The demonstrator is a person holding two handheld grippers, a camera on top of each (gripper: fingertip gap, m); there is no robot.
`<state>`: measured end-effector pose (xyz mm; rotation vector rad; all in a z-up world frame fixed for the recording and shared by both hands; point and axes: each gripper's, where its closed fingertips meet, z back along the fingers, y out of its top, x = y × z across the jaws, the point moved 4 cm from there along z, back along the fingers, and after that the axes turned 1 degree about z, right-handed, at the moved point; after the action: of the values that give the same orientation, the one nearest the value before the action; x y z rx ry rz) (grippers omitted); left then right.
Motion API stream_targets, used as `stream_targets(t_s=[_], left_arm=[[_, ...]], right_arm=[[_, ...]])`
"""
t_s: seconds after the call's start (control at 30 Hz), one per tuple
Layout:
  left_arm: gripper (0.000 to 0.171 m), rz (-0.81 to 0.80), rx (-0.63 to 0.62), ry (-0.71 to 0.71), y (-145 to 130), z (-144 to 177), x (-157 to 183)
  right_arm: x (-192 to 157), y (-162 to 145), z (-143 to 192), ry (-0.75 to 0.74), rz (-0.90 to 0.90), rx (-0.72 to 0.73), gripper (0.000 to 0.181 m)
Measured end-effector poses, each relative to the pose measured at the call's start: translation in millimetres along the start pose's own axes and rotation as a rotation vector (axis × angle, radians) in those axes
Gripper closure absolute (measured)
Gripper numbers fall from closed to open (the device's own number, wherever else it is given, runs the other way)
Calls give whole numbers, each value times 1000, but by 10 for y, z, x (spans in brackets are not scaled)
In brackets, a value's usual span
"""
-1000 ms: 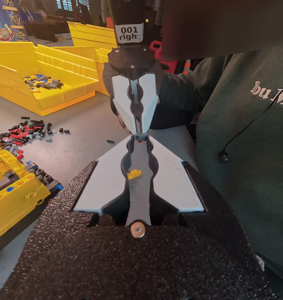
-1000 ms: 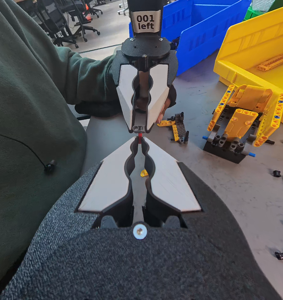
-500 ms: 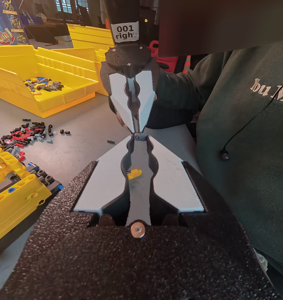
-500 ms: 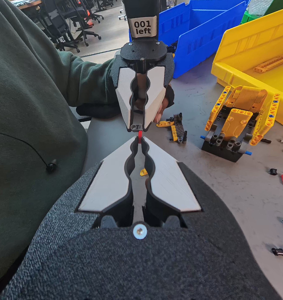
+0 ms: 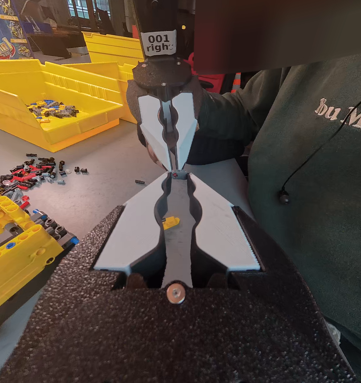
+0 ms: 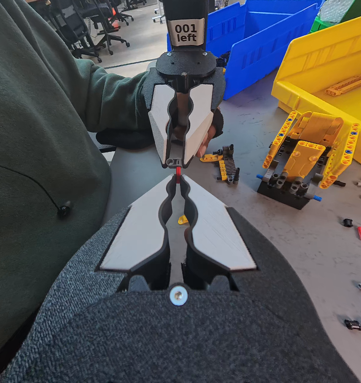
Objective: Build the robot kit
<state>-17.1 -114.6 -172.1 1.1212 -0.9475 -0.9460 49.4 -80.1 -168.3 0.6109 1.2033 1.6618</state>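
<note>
A: What do your tongs hold?

B: My left tongs (image 5: 179, 175) are clenched on a small grey connector (image 5: 179, 174). My right tongs (image 6: 178, 178) pinch a red pin (image 6: 178, 176), tip to tip with it, above the grey surface (image 6: 279, 228).

A: What is around?

B: A yellow model (image 6: 308, 159) at 2 o'clock in the right wrist view, and a yellow bin (image 5: 57, 116) at 10 o'clock in the left wrist view.

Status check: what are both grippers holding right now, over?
Left gripper shut on grey connector. Right gripper shut on red axle, its tip in the connector. Yellow piece lies on the table below.
</note>
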Motion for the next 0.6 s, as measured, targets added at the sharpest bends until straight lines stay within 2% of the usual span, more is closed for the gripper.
stream_targets(t_s=[0.33,0.6], left_arm=[[157,117,107,-80,87,44,-19],[157,153,118,-110,92,26,-33]], right_arm=[[-19,111,26,-35,16,33,179],[-9,87,44,-62,-1,-6,179]])
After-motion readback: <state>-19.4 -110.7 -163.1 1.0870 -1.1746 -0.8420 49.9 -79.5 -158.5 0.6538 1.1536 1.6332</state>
